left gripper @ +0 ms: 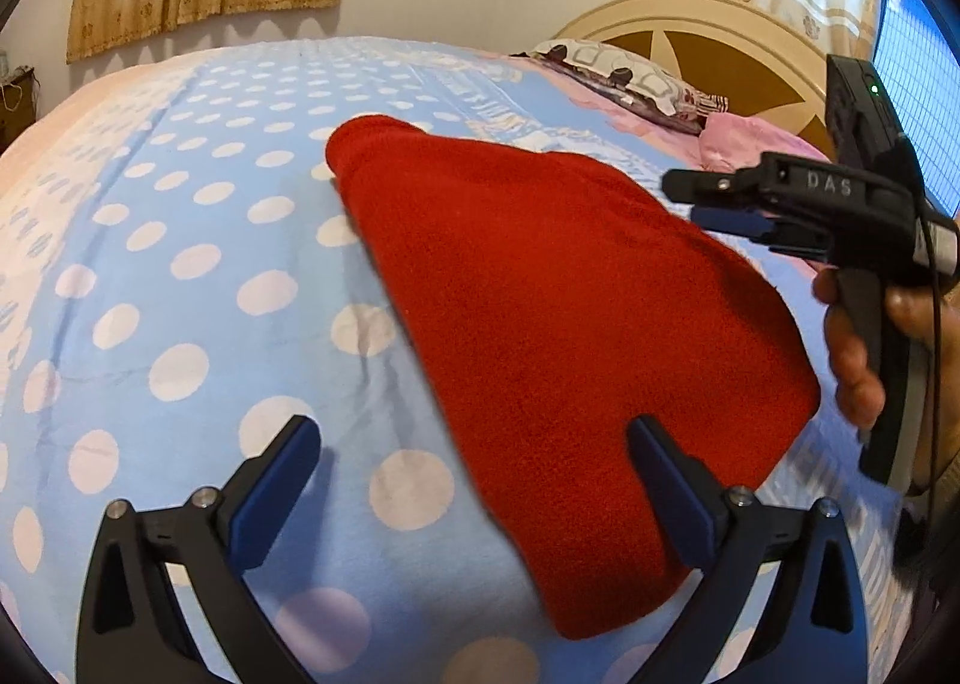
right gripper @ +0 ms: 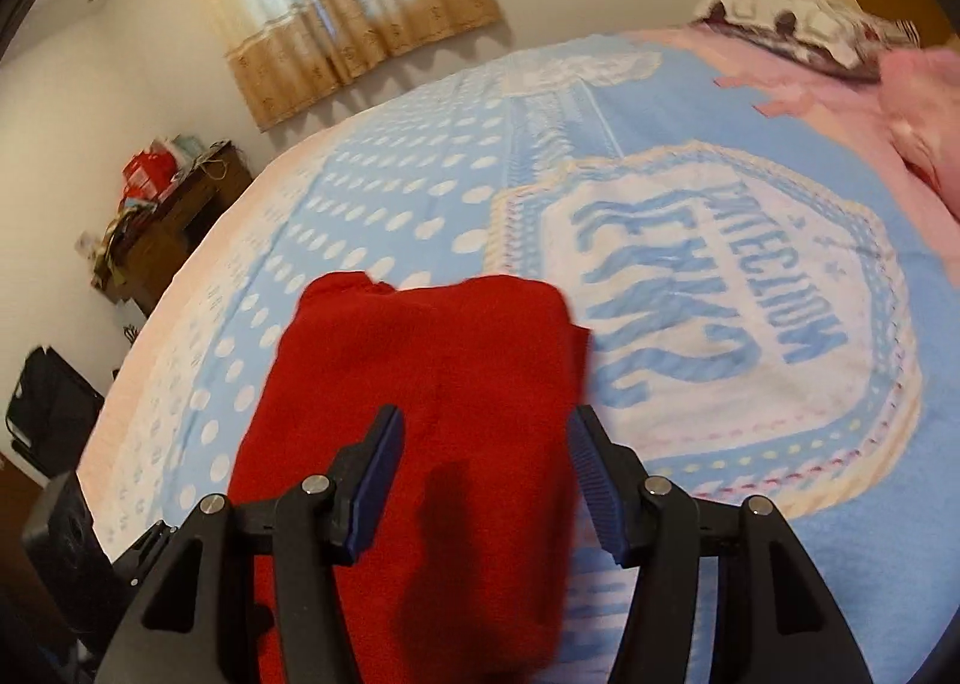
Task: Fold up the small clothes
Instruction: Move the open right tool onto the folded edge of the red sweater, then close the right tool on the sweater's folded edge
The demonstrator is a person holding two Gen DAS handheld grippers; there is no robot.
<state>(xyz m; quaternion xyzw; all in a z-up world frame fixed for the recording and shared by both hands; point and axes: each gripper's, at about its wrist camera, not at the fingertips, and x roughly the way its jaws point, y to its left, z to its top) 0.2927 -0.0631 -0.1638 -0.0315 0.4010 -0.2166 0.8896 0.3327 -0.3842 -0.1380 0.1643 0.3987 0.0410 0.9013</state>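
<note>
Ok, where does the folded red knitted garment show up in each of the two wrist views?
Left wrist view: the folded red knitted garment runs diagonally from centre to lower right, across the blue polka-dot bedsheet.
Right wrist view: it lies at lower centre, under the right gripper.
Shared landmark: the patterned pillow by the headboard.

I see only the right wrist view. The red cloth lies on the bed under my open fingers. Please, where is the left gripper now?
Observer: The left gripper is wide open at the near end of the red cloth, with nothing between its fingers.
Operator: Does my right gripper touch the cloth?
Observer: From the left wrist view, the right gripper hangs above the cloth's far right edge, apart from it.
Operator: Is the cloth folded flat?
Observer: It lies as one long flat piece across the polka-dot bedsheet, narrower at the far end.
</note>
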